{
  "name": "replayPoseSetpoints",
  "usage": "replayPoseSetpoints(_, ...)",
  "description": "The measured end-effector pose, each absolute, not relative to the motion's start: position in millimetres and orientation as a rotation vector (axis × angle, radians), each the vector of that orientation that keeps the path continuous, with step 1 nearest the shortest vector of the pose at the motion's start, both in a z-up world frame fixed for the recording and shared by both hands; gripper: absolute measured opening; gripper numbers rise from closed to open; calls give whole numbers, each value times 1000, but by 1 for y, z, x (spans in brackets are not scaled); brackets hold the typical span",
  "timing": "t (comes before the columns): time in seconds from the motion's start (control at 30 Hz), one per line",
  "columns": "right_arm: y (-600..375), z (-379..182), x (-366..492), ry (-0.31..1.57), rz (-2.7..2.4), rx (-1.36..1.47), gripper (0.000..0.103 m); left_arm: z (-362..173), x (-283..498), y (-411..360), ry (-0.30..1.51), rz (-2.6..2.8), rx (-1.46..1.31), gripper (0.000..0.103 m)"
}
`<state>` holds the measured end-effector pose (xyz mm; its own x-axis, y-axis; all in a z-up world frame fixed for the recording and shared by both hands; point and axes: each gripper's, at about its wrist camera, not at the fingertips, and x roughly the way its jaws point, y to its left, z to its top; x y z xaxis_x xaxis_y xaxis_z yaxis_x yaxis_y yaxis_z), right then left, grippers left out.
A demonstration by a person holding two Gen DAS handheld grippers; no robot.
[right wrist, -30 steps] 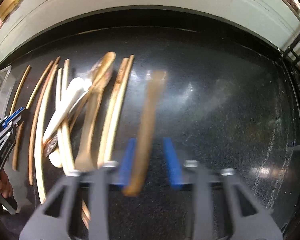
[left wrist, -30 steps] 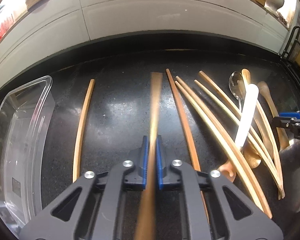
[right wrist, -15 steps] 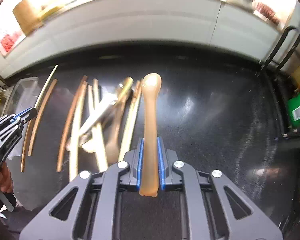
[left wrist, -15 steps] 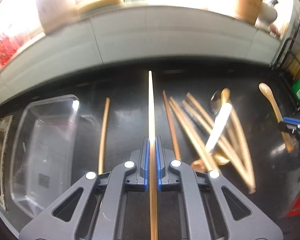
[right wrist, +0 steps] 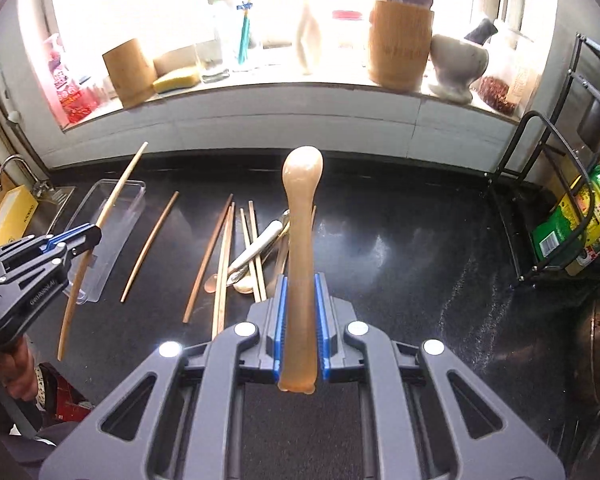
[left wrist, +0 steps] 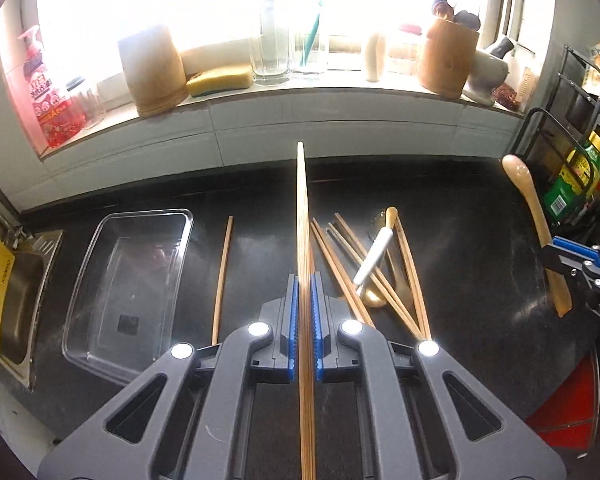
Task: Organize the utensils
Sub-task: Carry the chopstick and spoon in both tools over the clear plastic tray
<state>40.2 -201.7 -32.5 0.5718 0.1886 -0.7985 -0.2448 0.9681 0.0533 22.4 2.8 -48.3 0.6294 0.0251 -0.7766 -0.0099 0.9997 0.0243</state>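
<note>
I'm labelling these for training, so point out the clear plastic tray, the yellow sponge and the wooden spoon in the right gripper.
clear plastic tray [left wrist: 100,276]: left wrist view, left rim.
yellow sponge [left wrist: 220,77]: left wrist view, front face.
wooden spoon [right wrist: 300,248]: right wrist view, mid-handle.

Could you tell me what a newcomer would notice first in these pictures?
Each hand-held gripper is shut on a utensil above the black counter: the left hand-held gripper on a chopstick, the right hand-held gripper on a wooden spoon. Between them lies a pile of utensils, beside a clear tray.

The black countertop [left wrist: 480,240] bears a clear tray [left wrist: 132,280] and scattered chopsticks [left wrist: 340,264].
</note>
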Motion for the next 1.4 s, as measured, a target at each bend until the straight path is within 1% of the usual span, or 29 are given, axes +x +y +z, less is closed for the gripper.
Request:
replayPoseSetpoints(0.33, -205, -27, 23, 912, 266, -70, 14, -42, 0, -2, 879, 46, 25, 6)
replayPoseSetpoints(0.63, -172, -28, 30, 915, 307, -96, 14, -43, -3, 24, 878, 85, 7, 6)
replayPoseSetpoints(0.9, -105, -34, 43, 925, 375, -118, 14, -46, -2, 81, 891, 141, -25, 6)
replayPoseSetpoints(1.4, 74, -56, 64, 958, 554, -151, 14, -62, -4, 222, 936, 261, -71, 6)
